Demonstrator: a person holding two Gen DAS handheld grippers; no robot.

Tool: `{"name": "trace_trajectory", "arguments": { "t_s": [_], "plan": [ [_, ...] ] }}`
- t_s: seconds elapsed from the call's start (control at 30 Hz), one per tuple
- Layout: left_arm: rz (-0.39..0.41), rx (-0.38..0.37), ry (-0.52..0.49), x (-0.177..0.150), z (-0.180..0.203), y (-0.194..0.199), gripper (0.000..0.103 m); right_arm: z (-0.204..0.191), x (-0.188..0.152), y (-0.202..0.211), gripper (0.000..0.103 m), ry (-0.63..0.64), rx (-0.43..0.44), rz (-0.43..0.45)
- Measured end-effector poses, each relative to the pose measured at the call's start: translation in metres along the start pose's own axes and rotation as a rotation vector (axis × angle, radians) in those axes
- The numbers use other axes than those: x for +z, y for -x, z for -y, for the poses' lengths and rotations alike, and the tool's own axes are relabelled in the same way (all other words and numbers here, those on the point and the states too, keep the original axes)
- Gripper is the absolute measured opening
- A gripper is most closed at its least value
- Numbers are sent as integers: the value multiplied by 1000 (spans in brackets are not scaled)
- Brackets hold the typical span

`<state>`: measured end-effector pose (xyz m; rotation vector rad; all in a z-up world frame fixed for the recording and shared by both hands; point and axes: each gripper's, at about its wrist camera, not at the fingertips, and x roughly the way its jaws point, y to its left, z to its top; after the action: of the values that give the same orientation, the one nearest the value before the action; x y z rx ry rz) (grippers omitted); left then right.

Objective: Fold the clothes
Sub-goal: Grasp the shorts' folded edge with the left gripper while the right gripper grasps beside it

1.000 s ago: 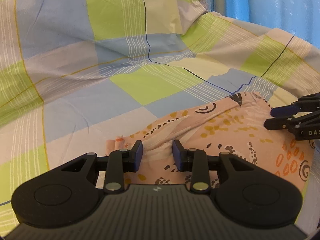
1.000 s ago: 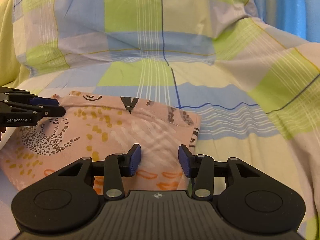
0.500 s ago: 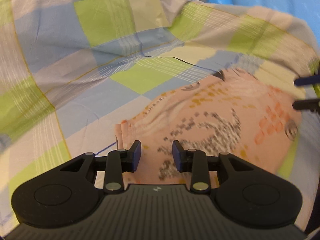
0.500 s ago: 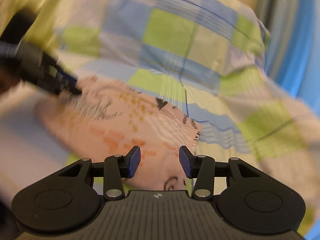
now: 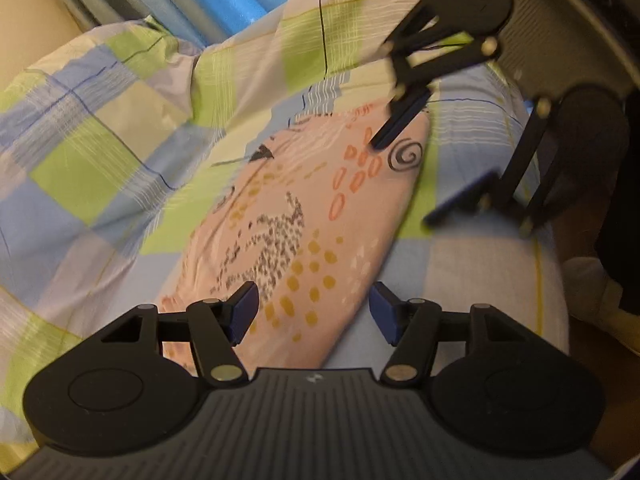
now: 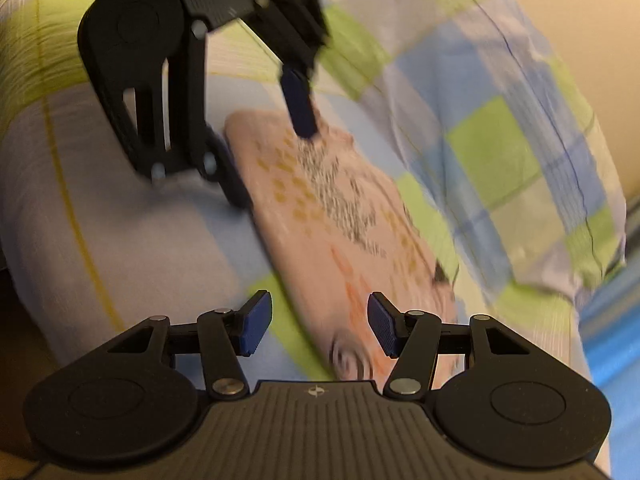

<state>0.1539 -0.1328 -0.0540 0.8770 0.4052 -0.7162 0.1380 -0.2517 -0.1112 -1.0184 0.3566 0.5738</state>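
I hold the left tool and right tool spread at opposite ends of the folded pink garment on the bed, ready to grip.

Both tools have spread wide and swung to opposite ends of the folded pink patterned garment, the left tool now facing the right tool across it.
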Motion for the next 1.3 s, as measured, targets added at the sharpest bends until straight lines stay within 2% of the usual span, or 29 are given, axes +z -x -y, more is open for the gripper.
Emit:
{"name": "trace_trajectory", "arguments": {
  "t_s": [0.1,0.2,0.3,0.4,0.43,0.5,0.57,0.7,0.77,0.87,0.97,1.0,1.03,1.1,1.2,1.27,1.3],
  "plan": [
    [3,19,-56,3,8,-5,57,8,-3,-12,53,23,-46,-13],
    [-2,29,-76,4,8,-7,58,16,-16,-20,51,63,-145,-88],
    [-8,46,-110,8,11,-10,60,27,-32,-24,51,38,-190,-154],
    [-9,77,-151,14,15,-15,64,29,-38,-24,50,38,-197,-166],
    [-8,92,-168,15,17,-17,65,27,-38,-24,47,50,-193,-165],
    [2,140,-213,17,23,-24,75,22,-37,-26,41,76,-186,-163],
    [13,195,-263,17,28,-31,81,18,-36,-28,32,100,-181,-159],
    [-4,235,-291,17,23,-36,82,16,-37,-29,29,111,-182,-157],
    [-41,254,-289,13,13,-37,81,16,-38,-28,29,106,-183,-156],
    [-96,266,-255,6,-3,-40,74,15,-38,-28,29,108,-187,-156],
    [-103,262,-278,5,3,-40,60,13,-38,-29,29,110,-189,-155],
    [-103,258,-314,6,10,-40,47,12,-37,-29,29,112,-191,-156],
    [-105,255,-345,7,16,-42,38,11,-38,-29,29,113,-192,-156],
    [-107,256,-376,5,22,-45,34,11,-38,-29,29,117,-194,-155],
    [-116,249,-358,5,18,-47,34,12,-40,-31,29,120,-198,-152],
    [-124,239,-349,5,18,-47,30,12,-39,-31,25,119,-192,-154],
    [-131,227,-350,6,18,-47,21,11,-39,-32,22,118,-189,-156]
  ]
}}
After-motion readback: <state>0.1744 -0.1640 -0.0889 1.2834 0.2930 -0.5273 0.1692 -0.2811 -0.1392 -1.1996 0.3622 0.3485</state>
